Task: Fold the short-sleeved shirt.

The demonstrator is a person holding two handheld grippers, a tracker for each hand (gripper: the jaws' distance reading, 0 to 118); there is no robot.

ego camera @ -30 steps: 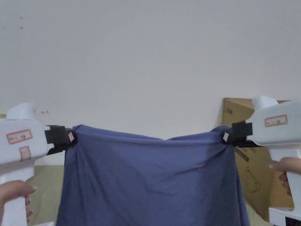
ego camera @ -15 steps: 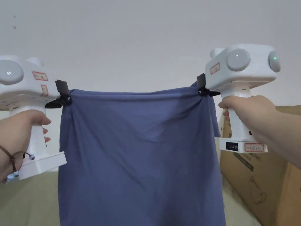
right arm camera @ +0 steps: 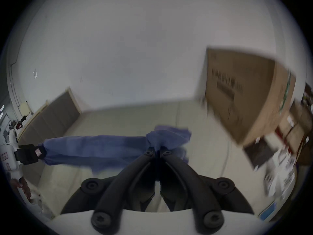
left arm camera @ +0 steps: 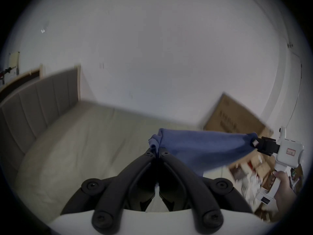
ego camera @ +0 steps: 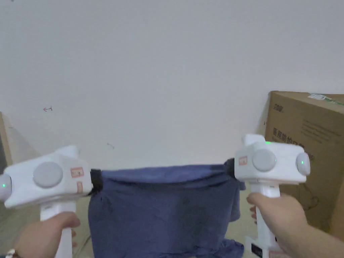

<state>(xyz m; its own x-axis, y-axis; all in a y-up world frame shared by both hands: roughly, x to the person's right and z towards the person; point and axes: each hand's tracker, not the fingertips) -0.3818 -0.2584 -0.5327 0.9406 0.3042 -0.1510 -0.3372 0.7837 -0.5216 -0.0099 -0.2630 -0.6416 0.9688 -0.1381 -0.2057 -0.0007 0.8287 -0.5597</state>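
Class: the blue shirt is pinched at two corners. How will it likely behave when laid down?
Probably floppy: the blue shirt sags between the left gripper and right gripper. Likely light, since two small pinches carry it. It may crumple on the bed.

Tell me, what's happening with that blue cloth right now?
Left hand-held gripper and right hand-held gripper both shut on blue shirt. Shirt stretched between them, hanging. Cardboard box stands right.
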